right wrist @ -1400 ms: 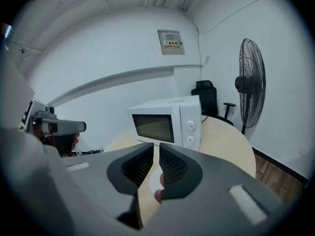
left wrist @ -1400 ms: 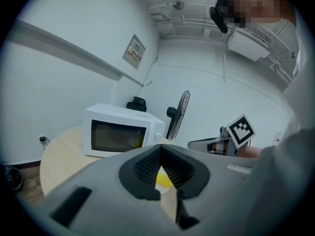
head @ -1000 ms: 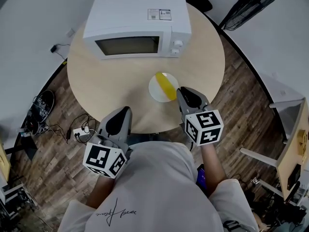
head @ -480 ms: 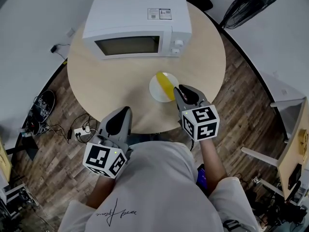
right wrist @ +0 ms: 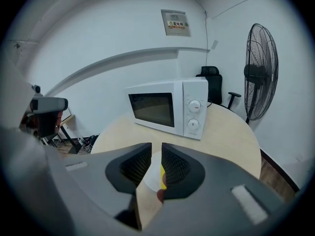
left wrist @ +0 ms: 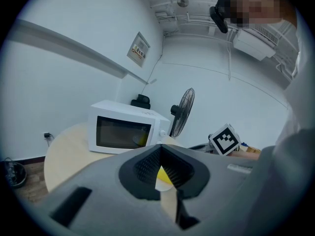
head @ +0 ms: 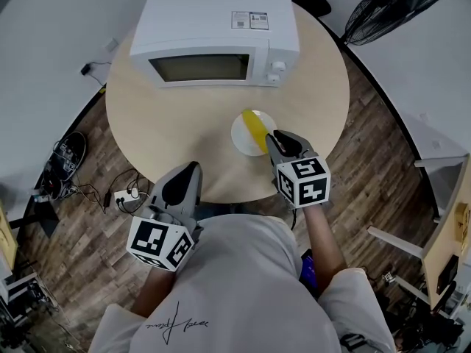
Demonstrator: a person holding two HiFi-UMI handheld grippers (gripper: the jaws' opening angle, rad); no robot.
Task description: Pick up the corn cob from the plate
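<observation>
Poises right gripper point(head: 272, 136), jaws narrowly spread, by yellow corn cob point(head: 254, 129) on round white plate point(head: 239, 137); holds left gripper point(head: 192, 167) with jaws pressed together.

Corn cob point(head: 255, 129) lies on plate point(head: 239, 135) before microwave point(head: 213, 31).

Left gripper point(head: 188, 170) is hanging low beside the torso, pointing forward, its fingers point(left wrist: 145, 166) meeting at the tips. Right gripper point(head: 274, 136) is reaching ahead on an extended forearm point(head: 324, 243), tilting downward, its fingers point(right wrist: 135, 164) standing narrowly apart.
</observation>
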